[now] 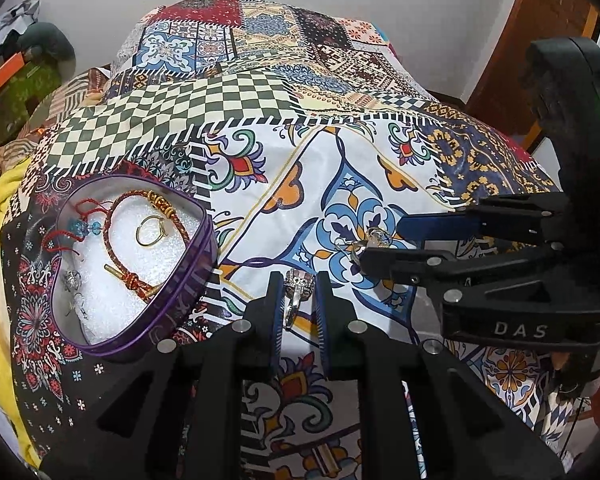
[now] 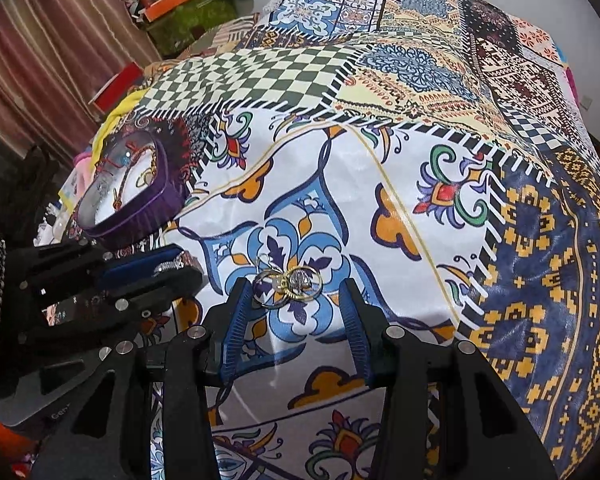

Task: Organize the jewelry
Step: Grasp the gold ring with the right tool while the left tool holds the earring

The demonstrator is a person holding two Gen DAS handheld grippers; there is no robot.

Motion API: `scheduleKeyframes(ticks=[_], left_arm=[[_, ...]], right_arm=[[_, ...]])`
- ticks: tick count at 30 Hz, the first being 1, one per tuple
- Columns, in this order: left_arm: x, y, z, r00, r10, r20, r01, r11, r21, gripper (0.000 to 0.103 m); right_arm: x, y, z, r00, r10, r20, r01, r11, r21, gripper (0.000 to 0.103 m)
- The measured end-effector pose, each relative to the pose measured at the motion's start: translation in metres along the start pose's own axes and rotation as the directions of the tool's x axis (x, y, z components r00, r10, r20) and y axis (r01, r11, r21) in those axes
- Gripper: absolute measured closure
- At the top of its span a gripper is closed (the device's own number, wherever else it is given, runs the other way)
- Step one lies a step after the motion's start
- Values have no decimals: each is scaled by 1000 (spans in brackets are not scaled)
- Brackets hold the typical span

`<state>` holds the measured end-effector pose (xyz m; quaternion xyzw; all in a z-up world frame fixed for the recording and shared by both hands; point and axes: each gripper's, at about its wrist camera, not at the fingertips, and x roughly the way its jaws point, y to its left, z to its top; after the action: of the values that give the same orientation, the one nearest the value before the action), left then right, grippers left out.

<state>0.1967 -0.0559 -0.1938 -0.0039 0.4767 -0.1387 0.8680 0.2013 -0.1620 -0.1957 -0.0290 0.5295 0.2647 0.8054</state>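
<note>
A silver ring with a pale pink stone (image 1: 298,290) sits pinched between the blue pads of my left gripper (image 1: 299,280), just above the patterned bedspread (image 1: 300,184). That same gripper (image 2: 188,264) shows at the left of the right wrist view, with the ring (image 2: 176,265) in it. A small tangle of gold and silver rings (image 2: 288,282) lies on a blue flower print. My right gripper (image 2: 295,286) stands open with one finger on either side of them. The rings (image 1: 364,240) and right gripper (image 1: 380,241) also show in the left wrist view.
A purple heart-shaped tin (image 1: 210,236) lies left of the left gripper, holding a braided bracelet (image 1: 120,248), a gold ring (image 1: 152,230), a red cord with blue beads (image 1: 86,228) and silver pieces. Yellow cloth (image 1: 0,208) and clutter lie beyond the bed's left edge.
</note>
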Motion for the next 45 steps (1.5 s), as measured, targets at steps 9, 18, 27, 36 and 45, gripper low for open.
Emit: scheduleKeyframes(ticks=[9, 18, 27, 36, 45], left_arm=[[-9, -2, -1, 1000, 0, 10, 0, 1000, -4, 89], [-35, -2, 3, 998, 17, 53, -18, 1000, 3, 89], [-40, 0, 2, 998, 20, 63, -20, 1000, -7, 90], [-31, 2, 2, 999, 11, 49, -11, 1000, -7, 90], [-26, 8, 1, 999, 15, 37, -14, 1000, -20, 90]], right_arm=[[3, 1, 4, 1000, 4, 8, -4, 1000, -7, 94], [-18, 7, -1, 999, -1, 40, 2, 1000, -15, 94], [-18, 5, -8, 995, -93, 17, 94, 994, -46, 81], [8, 5, 8, 993, -114, -30, 111, 990, -87, 81], [7, 11, 6, 993, -120, -4, 118, 985, -123, 92]])
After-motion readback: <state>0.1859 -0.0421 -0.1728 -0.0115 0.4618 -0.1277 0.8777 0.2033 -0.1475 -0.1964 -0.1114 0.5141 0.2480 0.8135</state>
